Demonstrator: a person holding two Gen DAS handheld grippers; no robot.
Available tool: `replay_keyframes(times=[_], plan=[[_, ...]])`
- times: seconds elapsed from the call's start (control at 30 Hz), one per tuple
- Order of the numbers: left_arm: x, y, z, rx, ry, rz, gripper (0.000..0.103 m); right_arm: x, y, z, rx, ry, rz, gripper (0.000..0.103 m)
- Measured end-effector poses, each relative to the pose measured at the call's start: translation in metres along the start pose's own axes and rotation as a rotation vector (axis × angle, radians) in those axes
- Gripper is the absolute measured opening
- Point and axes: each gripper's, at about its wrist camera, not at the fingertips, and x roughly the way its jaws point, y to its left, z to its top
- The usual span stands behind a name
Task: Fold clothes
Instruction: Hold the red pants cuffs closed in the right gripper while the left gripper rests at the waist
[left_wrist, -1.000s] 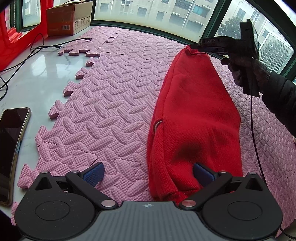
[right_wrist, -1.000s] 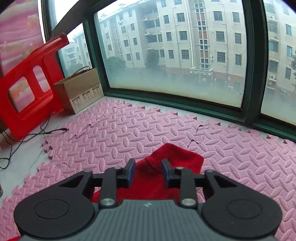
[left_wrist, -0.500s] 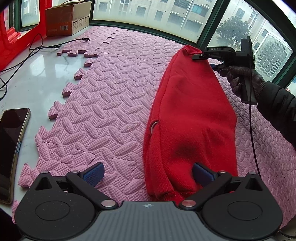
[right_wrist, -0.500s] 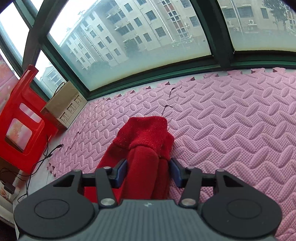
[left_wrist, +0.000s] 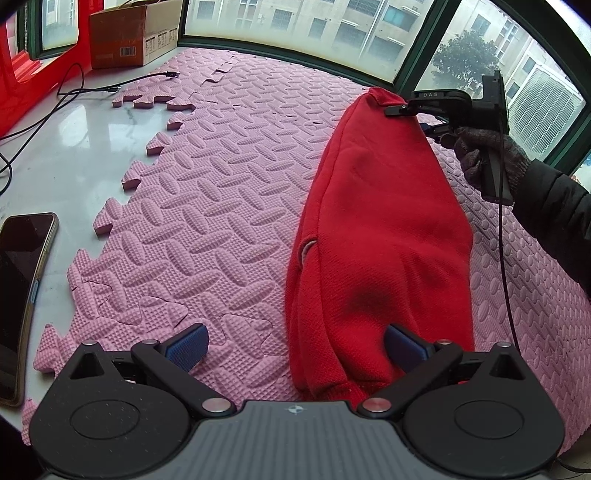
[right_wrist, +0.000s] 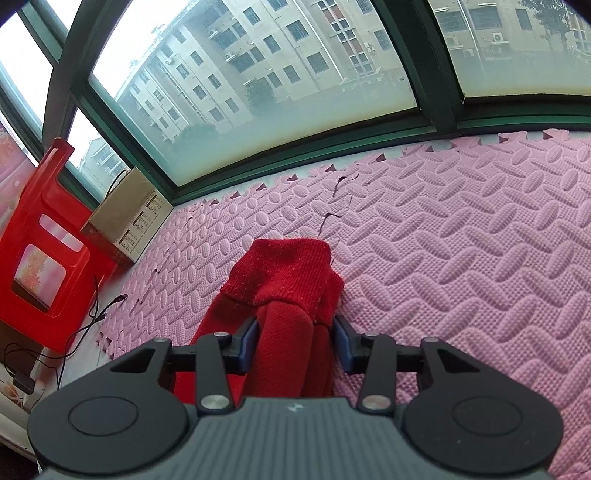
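Observation:
A red knitted garment (left_wrist: 380, 229) lies bunched lengthwise on the pink foam mat (left_wrist: 221, 192). My left gripper (left_wrist: 295, 347) is open wide over its near end; the fabric lies against the right pad (left_wrist: 400, 347) and well away from the left one. At the far end, my right gripper (left_wrist: 410, 120), held by a gloved hand (left_wrist: 487, 155), grips the fabric just behind the ribbed hem. In the right wrist view the right gripper (right_wrist: 295, 341) has a thick roll of the red garment (right_wrist: 284, 280) filling the gap between its pads, and its jaws are closing on it.
A dark phone (left_wrist: 22, 295) lies on the white counter (left_wrist: 74, 147) left of the mat, with black cables (left_wrist: 92, 88) beyond it. A cardboard box (left_wrist: 136, 37) and a red plastic stool (right_wrist: 40, 258) stand by the window (right_wrist: 295, 92), whose frame borders the mat's far side.
My right gripper came down and rolled, lowering the garment's far end toward the mat. A thicker roll of fabric now sits between its jaws. The left gripper stayed put.

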Motion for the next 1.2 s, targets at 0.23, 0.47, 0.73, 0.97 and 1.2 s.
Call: replay_keyframes(times=[0.23, 0.47, 0.73, 0.97, 1.2], plan=[[-0.001, 0.002, -0.002, -0.005, -0.002, -0.001, 0.103, -0.003, 0.018, 0.0, -0.105, -0.031, -0.093, 0.051], [0.0, 0.003, -0.002, -0.009, 0.002, -0.009, 0.103, -0.032, 0.05, 0.009, -0.27, -0.152, -0.133, 0.043], [0.0, 0.004, -0.003, -0.013, 0.0, -0.012, 0.103, 0.01, 0.053, 0.0, -0.333, -0.028, -0.225, 0.04], [-0.001, 0.005, -0.003, -0.012, -0.001, -0.014, 0.103, 0.001, 0.063, 0.001, -0.374, -0.047, -0.219, 0.04], [0.0, 0.004, -0.003, -0.011, -0.001, -0.014, 0.103, 0.008, 0.087, 0.0, -0.451, -0.042, -0.199, 0.04]])
